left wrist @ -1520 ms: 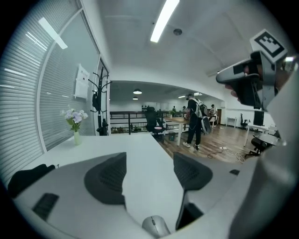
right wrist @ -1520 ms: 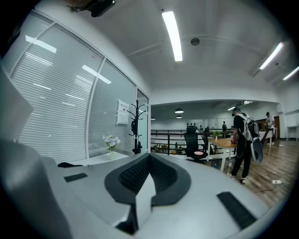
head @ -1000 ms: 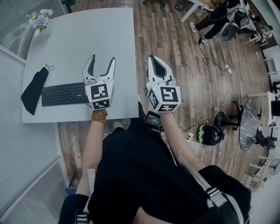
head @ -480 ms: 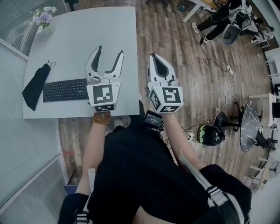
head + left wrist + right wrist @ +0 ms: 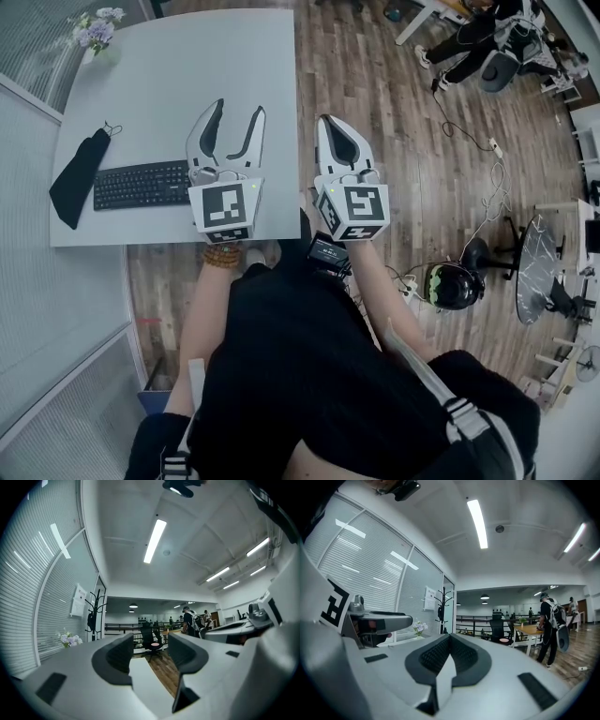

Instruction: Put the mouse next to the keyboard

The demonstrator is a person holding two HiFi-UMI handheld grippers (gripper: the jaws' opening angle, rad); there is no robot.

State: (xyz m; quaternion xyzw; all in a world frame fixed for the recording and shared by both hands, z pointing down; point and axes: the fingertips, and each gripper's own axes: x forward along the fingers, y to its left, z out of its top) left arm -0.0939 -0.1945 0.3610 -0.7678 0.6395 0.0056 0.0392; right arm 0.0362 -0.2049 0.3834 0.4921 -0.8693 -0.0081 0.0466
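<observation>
Keyboard (image 5: 142,184) lies along the near edge of a white table (image 5: 169,75), with a black pouch (image 5: 79,178) just beside its left end and a small bunch of flowers (image 5: 96,28) at the far left corner. The person's left gripper (image 5: 237,109) hovers above the table just right of the keyboard, its jaws apart but closing, with nothing between them. The right gripper (image 5: 329,123) is held past the table's right edge, over the wooden floor (image 5: 394,141), jaws pressed together and empty.
</observation>
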